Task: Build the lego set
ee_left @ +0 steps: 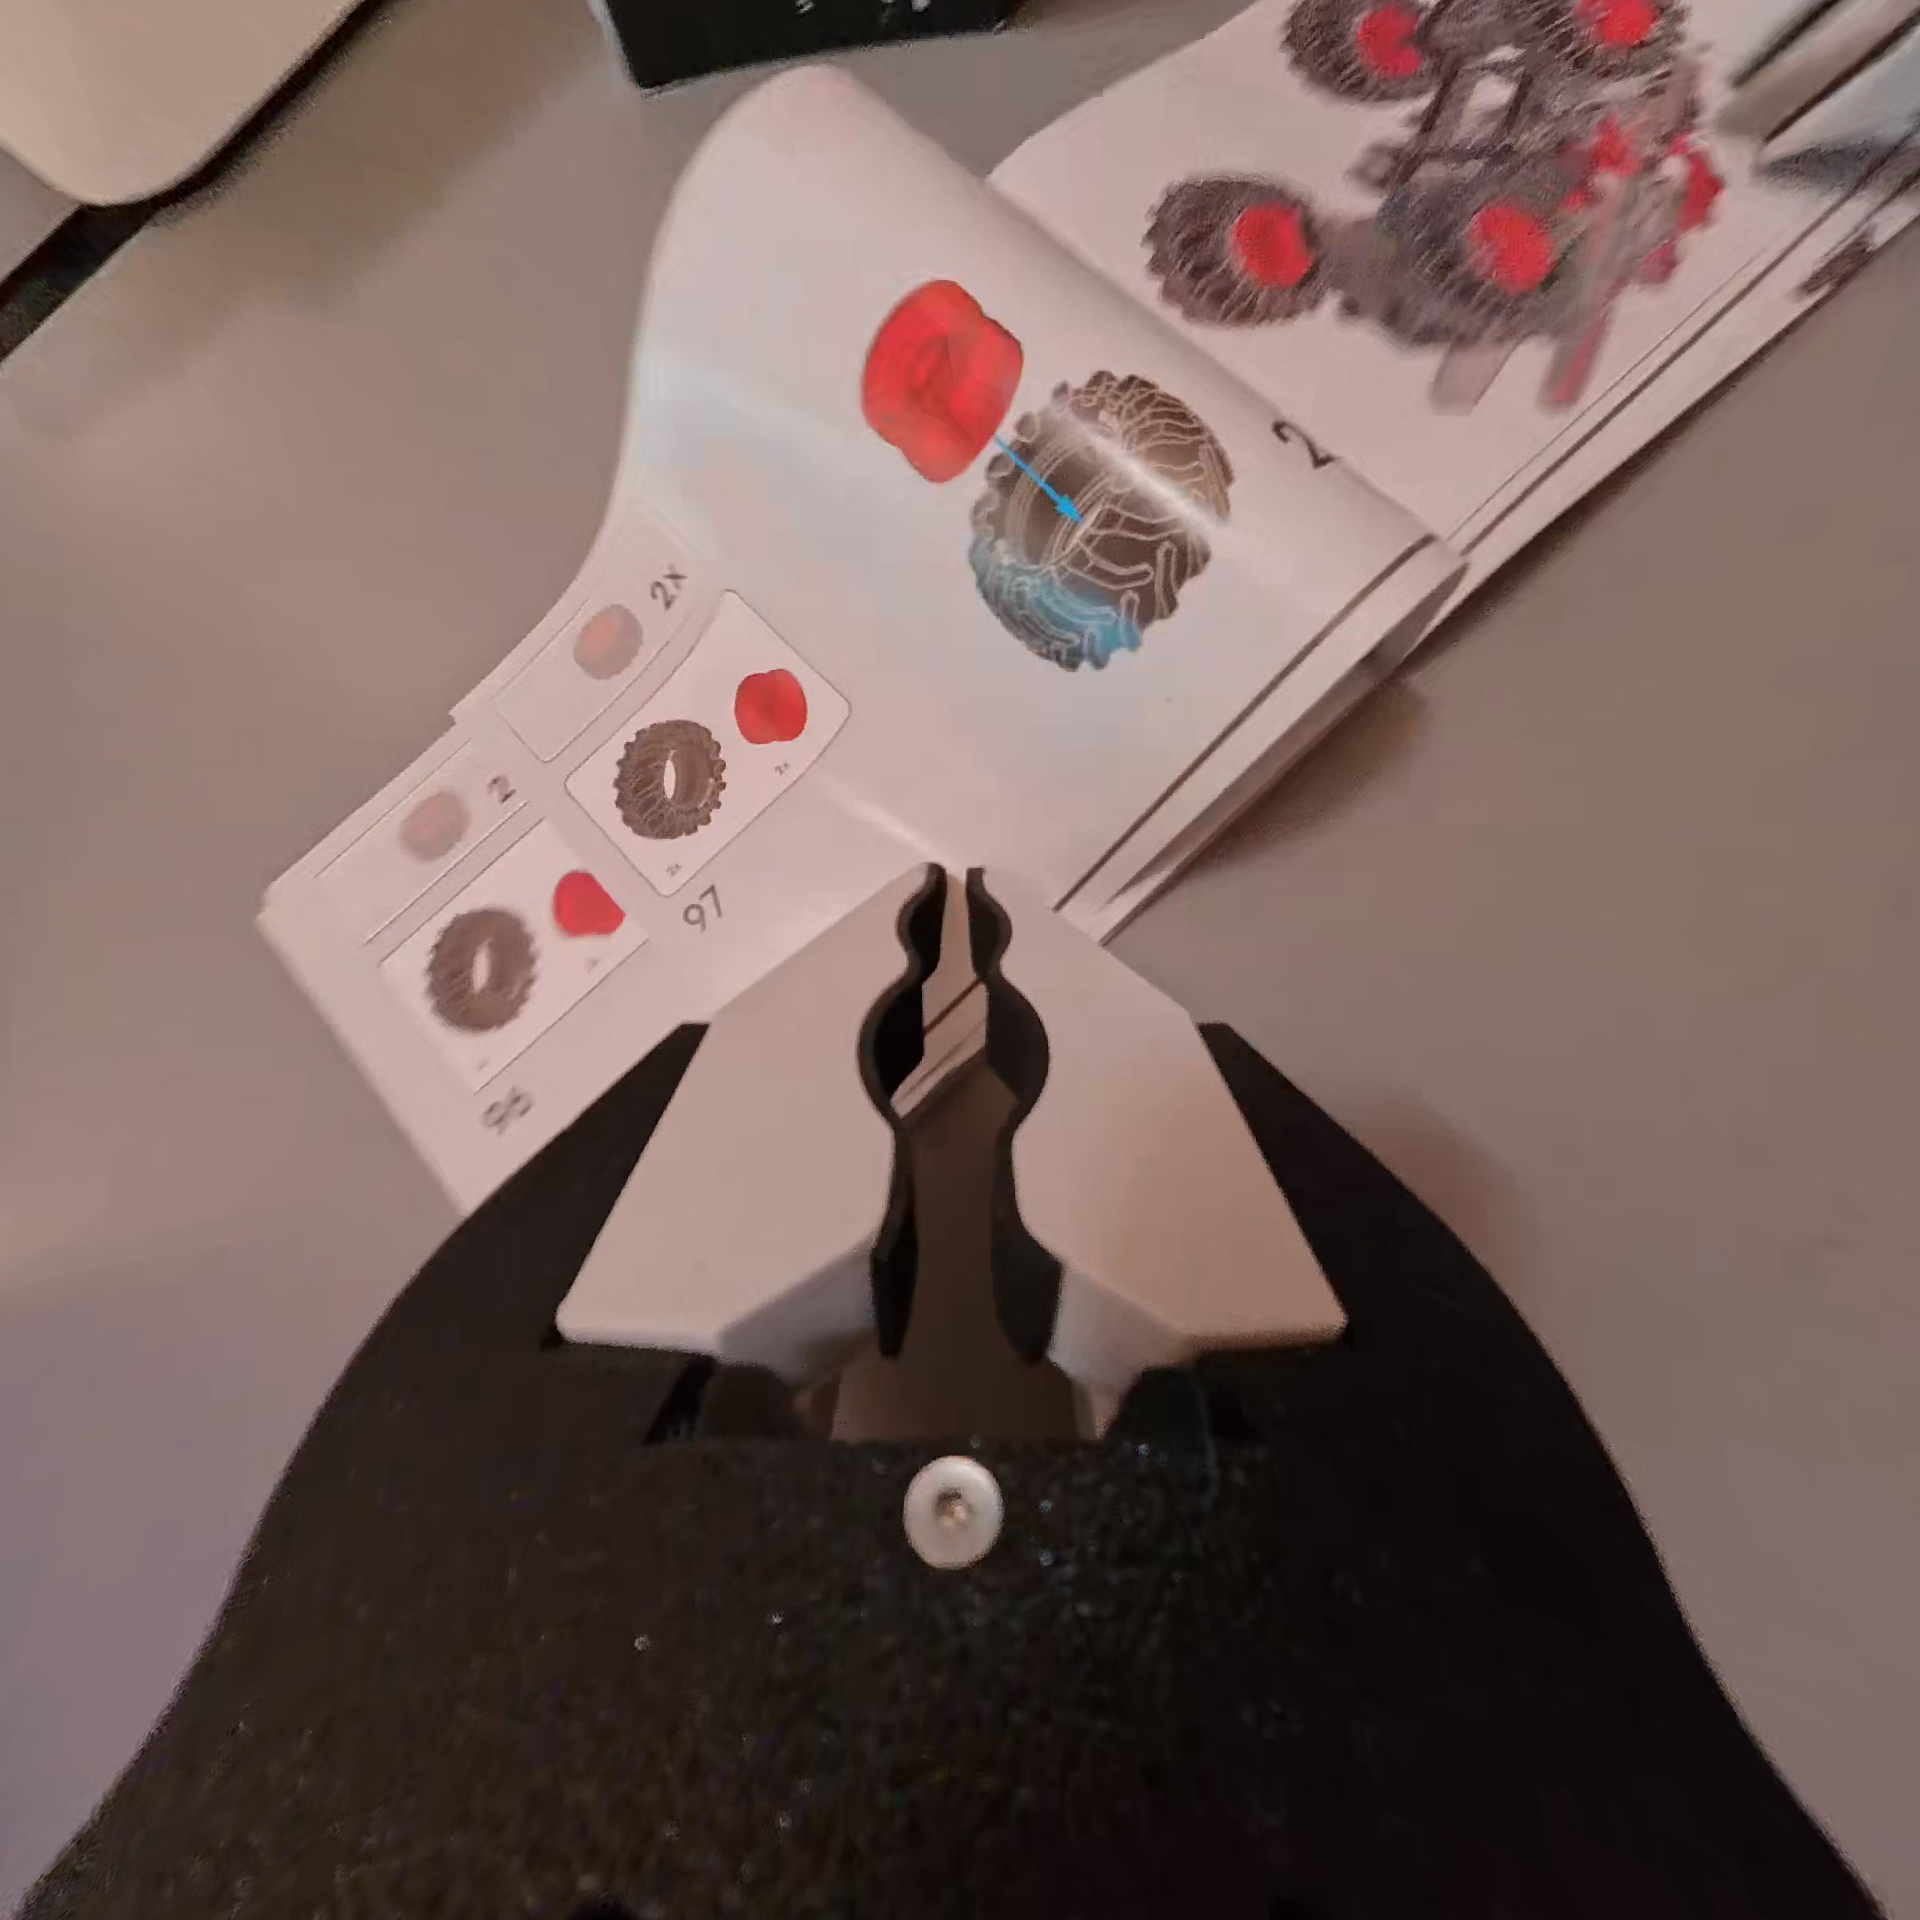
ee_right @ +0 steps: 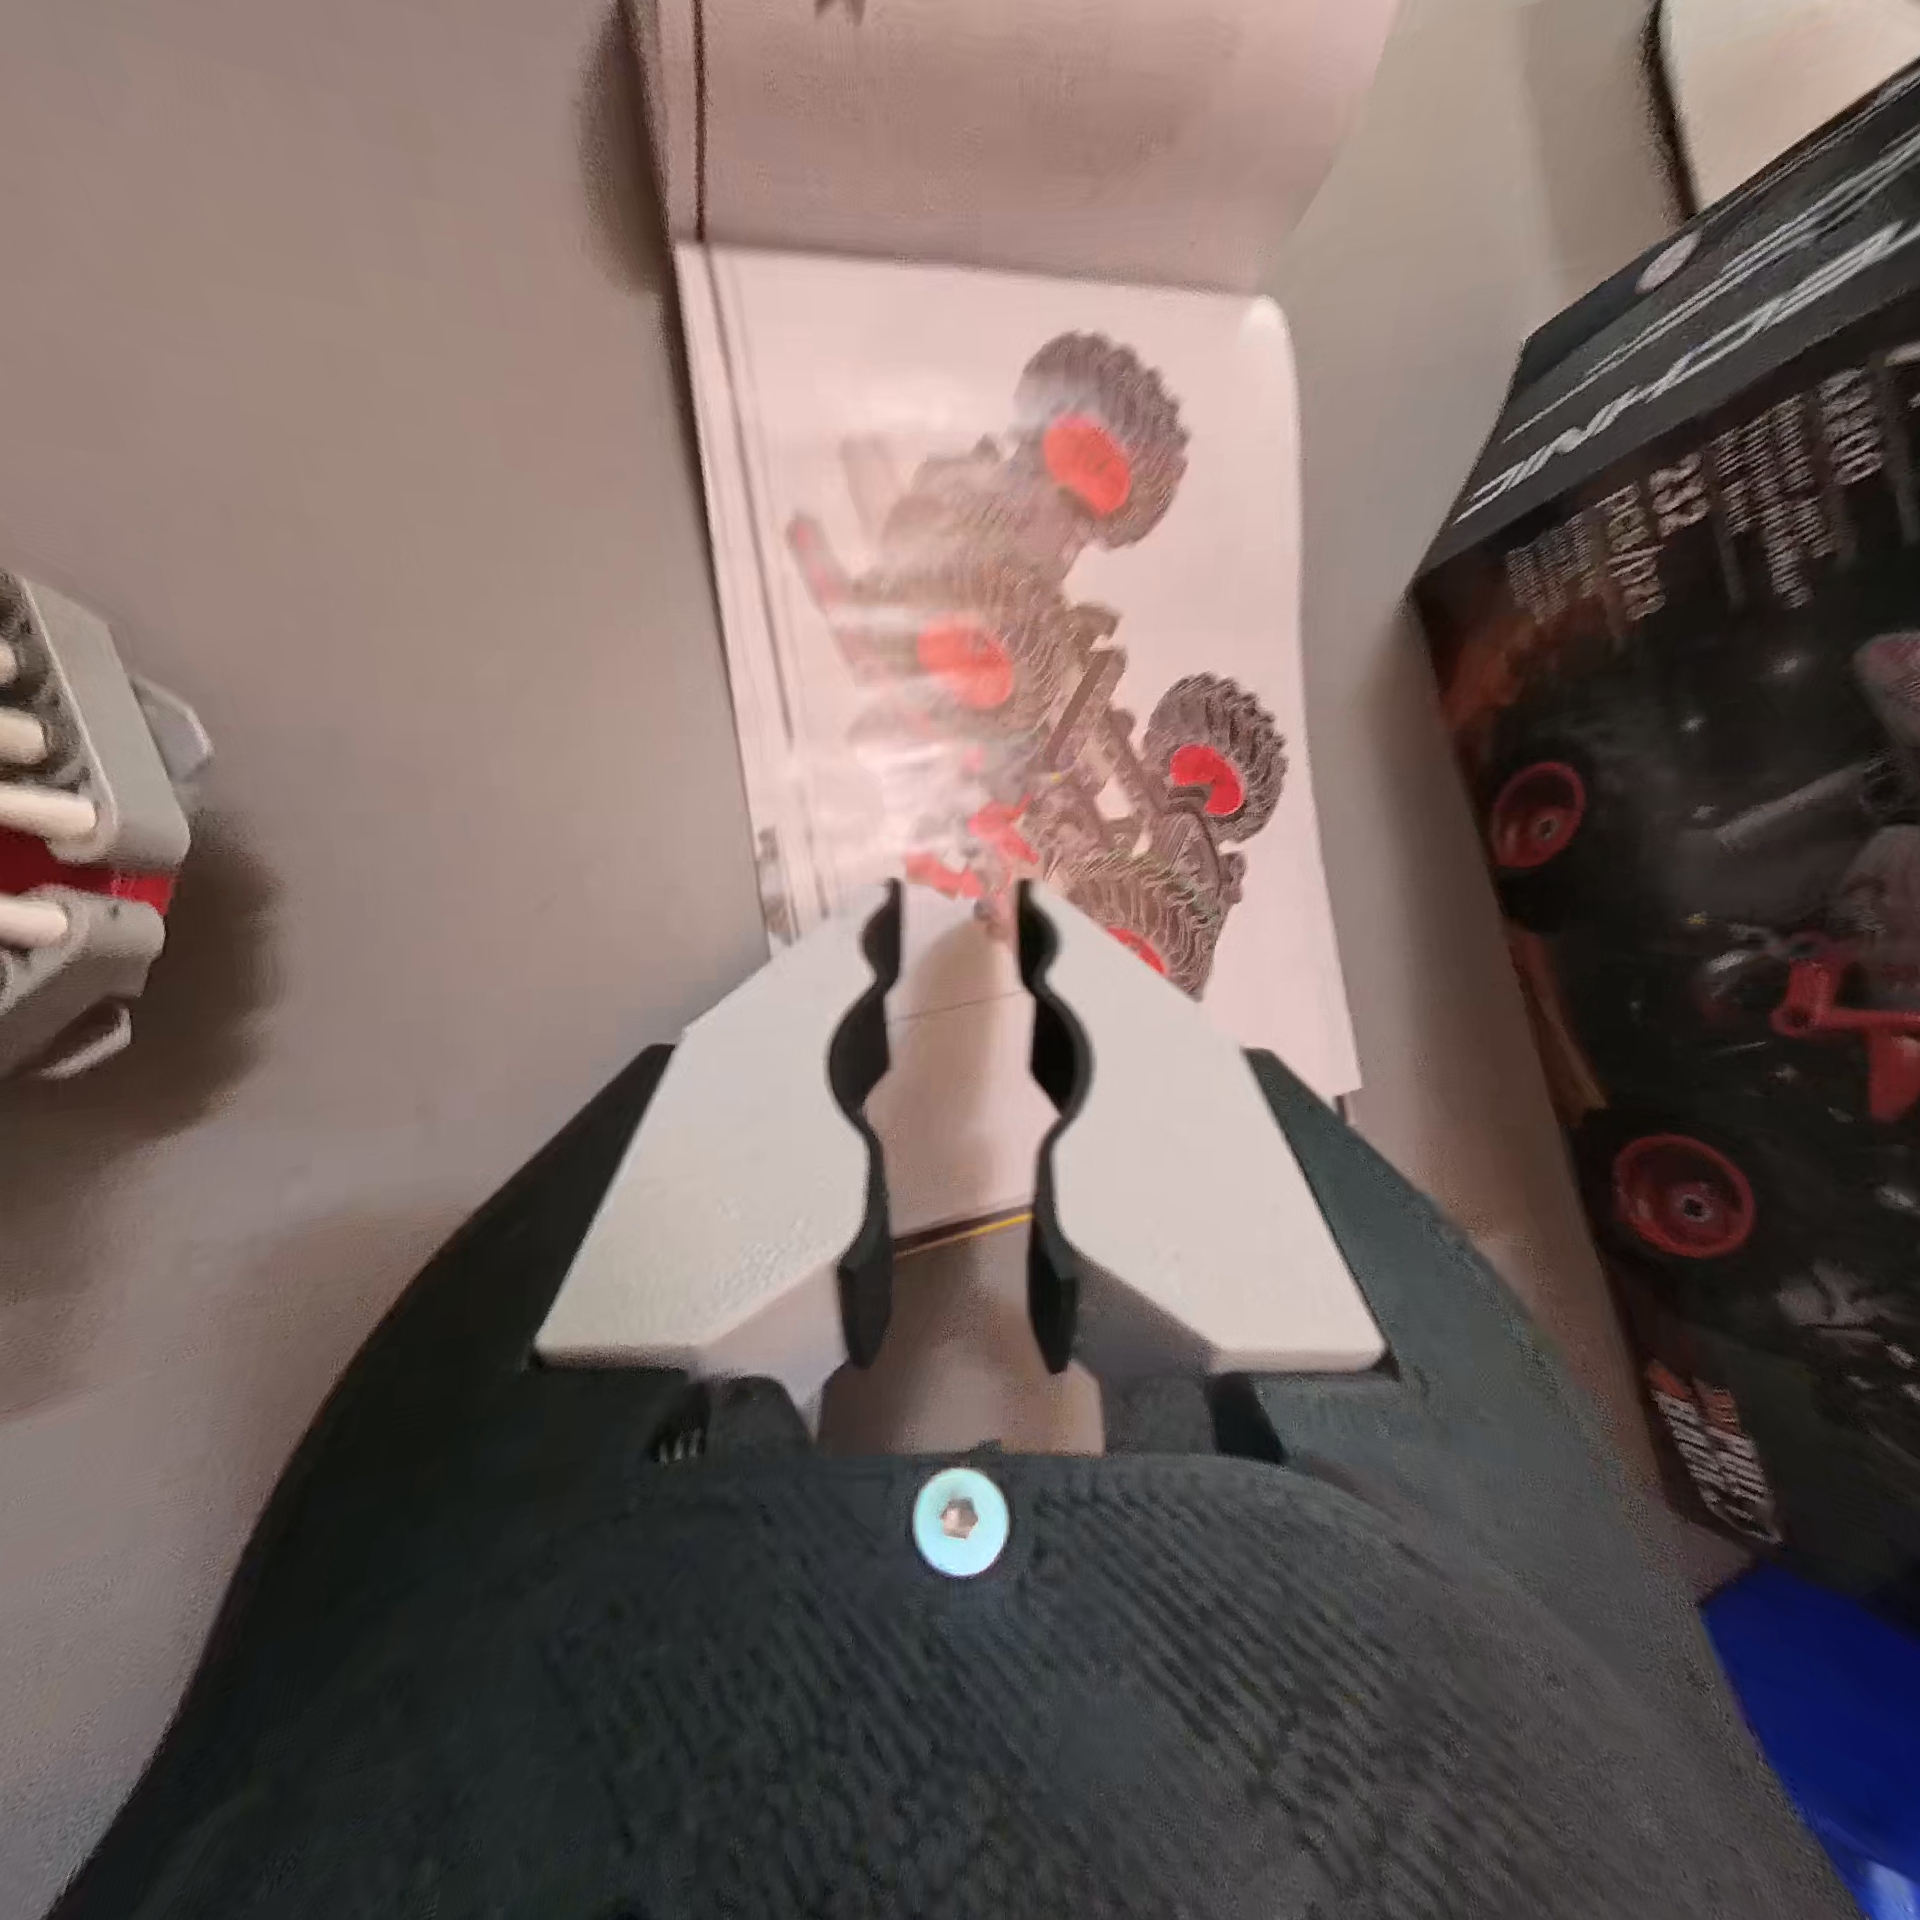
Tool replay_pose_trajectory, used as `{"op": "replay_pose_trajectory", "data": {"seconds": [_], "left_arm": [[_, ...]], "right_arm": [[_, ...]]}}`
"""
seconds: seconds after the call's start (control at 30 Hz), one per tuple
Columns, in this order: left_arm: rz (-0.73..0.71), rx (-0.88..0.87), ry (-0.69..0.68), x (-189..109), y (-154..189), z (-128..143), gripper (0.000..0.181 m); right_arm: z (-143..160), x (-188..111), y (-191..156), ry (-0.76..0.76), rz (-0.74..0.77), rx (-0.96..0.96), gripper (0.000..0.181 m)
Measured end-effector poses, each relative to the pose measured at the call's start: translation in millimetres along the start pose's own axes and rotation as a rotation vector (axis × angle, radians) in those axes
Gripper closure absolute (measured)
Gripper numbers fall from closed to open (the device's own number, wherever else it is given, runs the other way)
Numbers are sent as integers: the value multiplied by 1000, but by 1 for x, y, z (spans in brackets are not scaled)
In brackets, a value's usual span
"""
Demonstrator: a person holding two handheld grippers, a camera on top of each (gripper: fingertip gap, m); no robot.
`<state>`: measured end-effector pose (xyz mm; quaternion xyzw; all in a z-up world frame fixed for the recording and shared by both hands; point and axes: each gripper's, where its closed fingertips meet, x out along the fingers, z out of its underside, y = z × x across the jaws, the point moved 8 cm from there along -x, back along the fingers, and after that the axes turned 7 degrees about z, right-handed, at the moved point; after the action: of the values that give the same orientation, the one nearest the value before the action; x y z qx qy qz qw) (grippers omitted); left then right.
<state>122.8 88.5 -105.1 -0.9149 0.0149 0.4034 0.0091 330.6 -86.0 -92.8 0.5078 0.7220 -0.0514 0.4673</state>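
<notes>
The open instruction booklet [ee_left: 914, 582] lies on the grey table, its pages showing a red wheel hub and a black tyre. My left gripper [ee_left: 956, 883] hovers over the booklet's near edge; its jaws are nearly together and nothing shows between them. In the right wrist view the booklet [ee_right: 1039, 644] shows a drawing of a vehicle with red-hubbed wheels, blurred. My right gripper [ee_right: 958, 904] is open and empty over the booklet's near end. A partly built grey and red model [ee_right: 83, 831] with tan pins sits at the left edge, apart from the gripper.
The dark set box [ee_right: 1714, 831] stands close on the right of my right gripper. A blue object [ee_right: 1829, 1725] lies at the bottom right. A white object [ee_left: 135, 94] and a black box [ee_left: 810, 31] lie beyond the booklet in the left wrist view. Tip to tip, the grippers are about 20 cm apart. The blue object [ee_right: 1829, 1725] is about 25 cm from my right fingertips.
</notes>
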Motion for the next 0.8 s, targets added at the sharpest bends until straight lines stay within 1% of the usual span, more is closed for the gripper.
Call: {"op": "replay_pose_trajectory", "data": {"seconds": [0.03, 0.07, 0.13, 0.2, 0.27, 0.33, 0.43, 0.5, 0.53, 0.6, 0.63, 0.67, 0.77, 0.8], "left_arm": [[14, 0, 3, 4, 3, -4, 179], [28, 0, 7, 7, 7, -9, 178], [62, -13, 19, 16, 15, -18, 177], [81, -22, 33, 25, 22, -27, 177], [72, -30, 46, 32, 25, -35, 178], [70, -65, 60, 38, 27, -42, 177], [103, -97, 109, 44, 34, -53, 172], [114, -79, 143, 47, 41, -60, 169], [111, -63, 164, 48, 45, -64, 168], [102, -29, 221, 49, 51, -71, 167], [105, -11, 257, 49, 55, -75, 166], [103, 7, 289, 48, 58, -79, 166], [59, 49, 360, 45, 63, -85, 163], [45, 73, 390, 42, 67, -86, 159]], "right_arm": [[-6, -2, 3, 17, 8, 5, 148], [-15, -4, 6, 53, 6, 14, 139], [-34, -4, 7, 151, -37, 43, 126], [-49, 6, 4, 191, -93, 70, 114], [-56, 23, -1, 174, -155, 110, 108], [-60, 35, -4, 163, -201, 158, 106], [-69, 37, -1, 230, -241, 280, 105], [-70, 36, 7, 255, -201, 382, 114], [-67, 38, 10, 238, -183, 406, 113], [-54, 45, 12, 159, -139, 419, 116], [-49, 47, 11, 148, -146, 418, 114], [-45, 46, 8, 155, -163, 421, 124], [-38, 41, 9, 189, -134, 461, 154], [-35, 39, 10, 197, -133, 486, 156]]}}
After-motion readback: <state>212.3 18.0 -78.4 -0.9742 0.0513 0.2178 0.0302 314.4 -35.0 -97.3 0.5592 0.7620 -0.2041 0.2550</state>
